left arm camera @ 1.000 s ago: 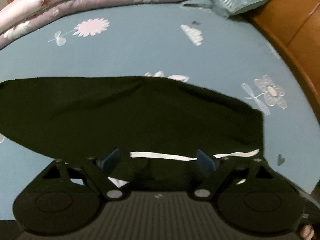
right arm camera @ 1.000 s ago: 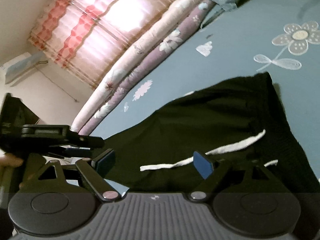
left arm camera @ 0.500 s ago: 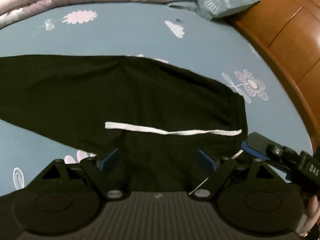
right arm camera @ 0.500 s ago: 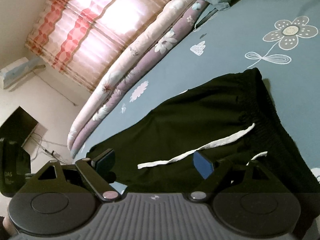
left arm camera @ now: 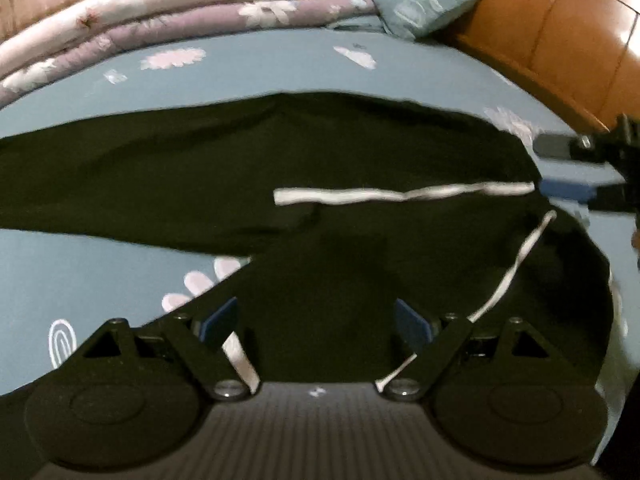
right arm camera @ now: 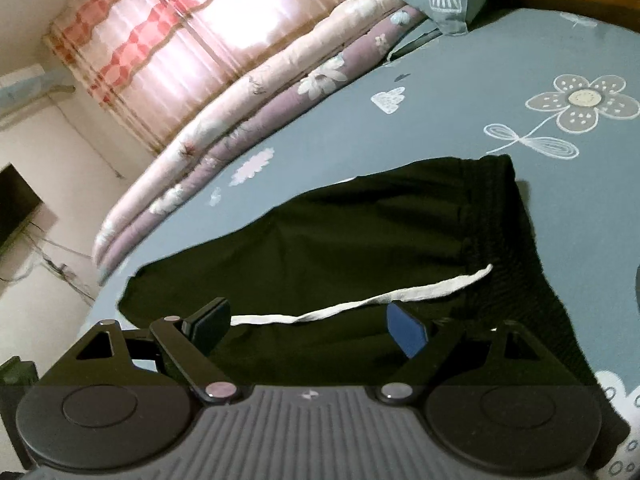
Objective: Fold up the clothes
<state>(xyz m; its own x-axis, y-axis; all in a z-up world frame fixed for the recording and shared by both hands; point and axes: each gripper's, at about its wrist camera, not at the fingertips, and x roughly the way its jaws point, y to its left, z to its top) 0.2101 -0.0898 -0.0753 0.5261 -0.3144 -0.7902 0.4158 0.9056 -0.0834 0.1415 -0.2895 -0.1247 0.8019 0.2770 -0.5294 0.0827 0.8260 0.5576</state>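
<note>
Right now the black pants [left arm camera: 320,168] lie spread flat on the blue bed sheet [right arm camera: 460,92] — flat makes folding easy. My left gripper [left arm camera: 316,320] and right gripper [right arm camera: 308,320] both hang wide apart above them, holding nothing.

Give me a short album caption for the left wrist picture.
Open left gripper poised over black trousers with a white drawstring, spread on a blue flowered bedsheet.

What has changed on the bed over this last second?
The left gripper has pulled back, so more of the black trousers, a second leg and both white drawstrings show. The right gripper has come in at the waistband. Both stay open, gripping nothing; the trousers lie unfolded.
</note>
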